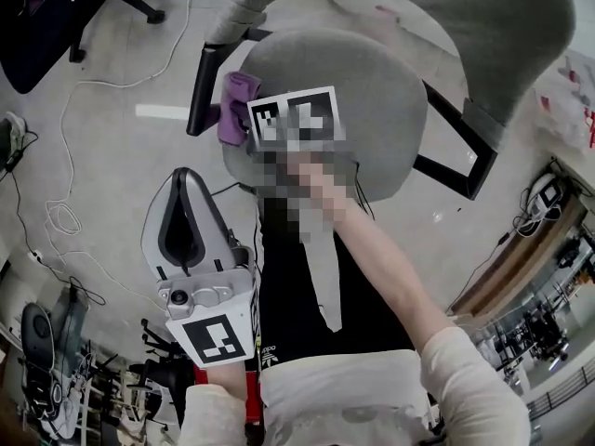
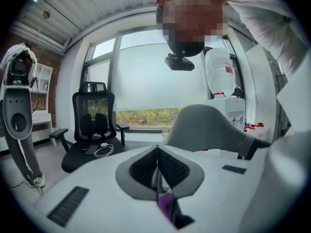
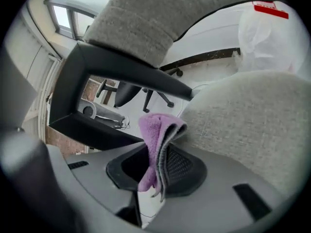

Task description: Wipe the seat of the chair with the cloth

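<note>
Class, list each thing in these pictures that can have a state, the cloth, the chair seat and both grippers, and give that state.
cloth: folded, pinched between closed jaws.
right gripper: shut on the cloth.
left gripper: jaws together.
seat: grey, bare, with the cloth at its edge.

In the head view, the jaws of my right gripper (image 3: 160,152) are hidden under its marker cube (image 1: 296,119) at the left edge of the seat (image 1: 376,100). The cloth (image 1: 234,108) shows only partly beside it. Beyond the seat, the backrest (image 1: 465,26) runs off the top edge.
</note>
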### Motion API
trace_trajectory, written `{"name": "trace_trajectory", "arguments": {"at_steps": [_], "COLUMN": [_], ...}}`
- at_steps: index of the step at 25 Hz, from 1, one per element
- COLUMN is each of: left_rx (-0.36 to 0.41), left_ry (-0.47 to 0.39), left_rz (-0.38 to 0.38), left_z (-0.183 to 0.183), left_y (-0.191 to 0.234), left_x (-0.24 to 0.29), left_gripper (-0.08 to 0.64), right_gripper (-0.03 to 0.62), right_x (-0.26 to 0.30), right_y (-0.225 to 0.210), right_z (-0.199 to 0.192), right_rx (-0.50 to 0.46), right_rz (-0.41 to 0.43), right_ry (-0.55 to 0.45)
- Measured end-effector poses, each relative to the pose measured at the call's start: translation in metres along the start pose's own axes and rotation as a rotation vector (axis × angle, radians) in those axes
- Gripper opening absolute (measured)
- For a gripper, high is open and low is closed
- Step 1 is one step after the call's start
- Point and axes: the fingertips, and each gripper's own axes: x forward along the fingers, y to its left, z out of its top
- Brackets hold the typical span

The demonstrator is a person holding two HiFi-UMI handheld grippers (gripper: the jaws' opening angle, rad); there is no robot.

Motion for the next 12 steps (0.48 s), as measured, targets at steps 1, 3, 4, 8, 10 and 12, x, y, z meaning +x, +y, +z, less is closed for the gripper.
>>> {"name": "trace_trajectory", "arguments": {"at_steps": [1,3,4,8,10,12], "left_rx": [-0.003,-0.002,0.000,0.010,0.010,0.012], "left_ry": [-0.002,-0.002,0.001,0.012,0.007,0.003], "left_rz": [0.005,0.007,0.008,0.012,0.007,-0.007], "left_z": [-0.001,-0.003,-0.005,-0.009,-0.008,-0.008], "left_y": [0.003,0.008,0.010,0.018,0.017,0.014], "left_x": [-0.002,-0.004,-0.005,-0.007,-0.004,0.000], "left_gripper": [0.012,0.012,0.012,0.012,0.012,0.012], "right_gripper": [0.089,0.089,0.089,0.089,0.089,0.089], "right_x": [0.005,0.010,0.010,0.007,0.001,-0.009], "right_y": [-0.002,-0.009,-0.012,-0.020,-0.026,-0.036], "right_z": [-0.002,-0.006,-0.008,-0.013,-0.013,-0.014], "right_rx": [-0.007,-0.016,-0.012,0.035,0.046,0.031], "right_rz": [-0.013,-0.039,-0.046,-0.045,-0.050,-0.077], "right_ry": [0.008,0.018,0.020,0.010,0.002,-0.005]}}
